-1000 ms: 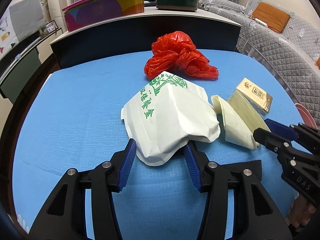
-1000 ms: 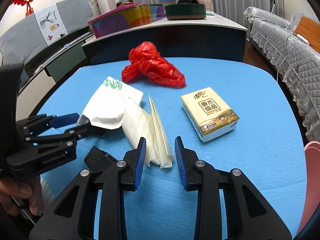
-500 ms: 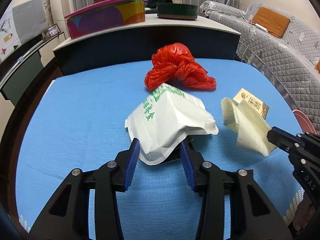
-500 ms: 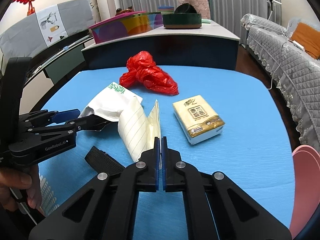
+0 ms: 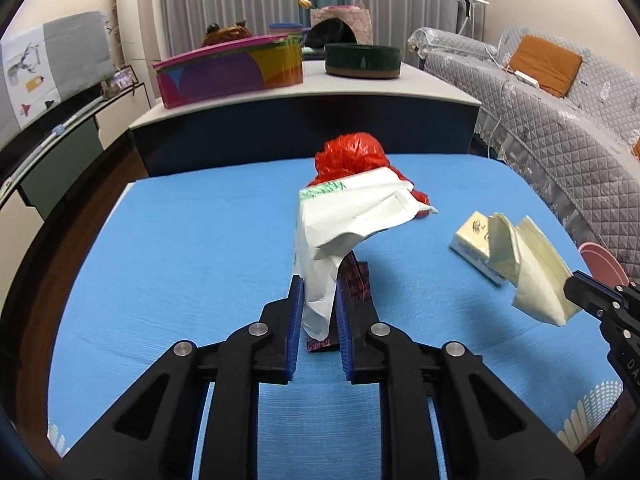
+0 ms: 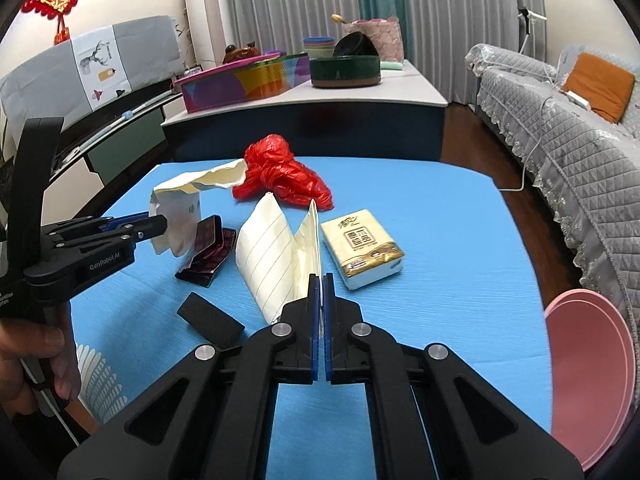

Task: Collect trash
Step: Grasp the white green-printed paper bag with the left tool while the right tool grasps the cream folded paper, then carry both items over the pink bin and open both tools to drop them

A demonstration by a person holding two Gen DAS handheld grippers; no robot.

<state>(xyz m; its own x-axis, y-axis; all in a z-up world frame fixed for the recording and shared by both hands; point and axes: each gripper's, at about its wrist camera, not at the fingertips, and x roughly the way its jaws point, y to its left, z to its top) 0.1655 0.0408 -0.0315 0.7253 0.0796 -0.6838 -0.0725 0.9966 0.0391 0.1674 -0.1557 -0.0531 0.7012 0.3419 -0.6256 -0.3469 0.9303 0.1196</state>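
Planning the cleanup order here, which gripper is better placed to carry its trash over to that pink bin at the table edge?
Right, probably. The right gripper is shut on the lined paper, and the pink bin sits on its side. The left gripper, closing on the white paper bag, is farther away.

The white bag point(image 5: 344, 220) is thin, creased paper, matt. The cream lined sheet point(image 6: 276, 256) is stiff folded paper. The red bag point(image 6: 280, 176) is crinkled glossy plastic film. The tissue pack point(image 6: 362, 248) has shiny plastic wrap. The desk point(image 5: 180, 248) wears blue, finely ribbed matt cloth. The fingers point(image 5: 296, 320) are matt black plastic with blue ridged pads.
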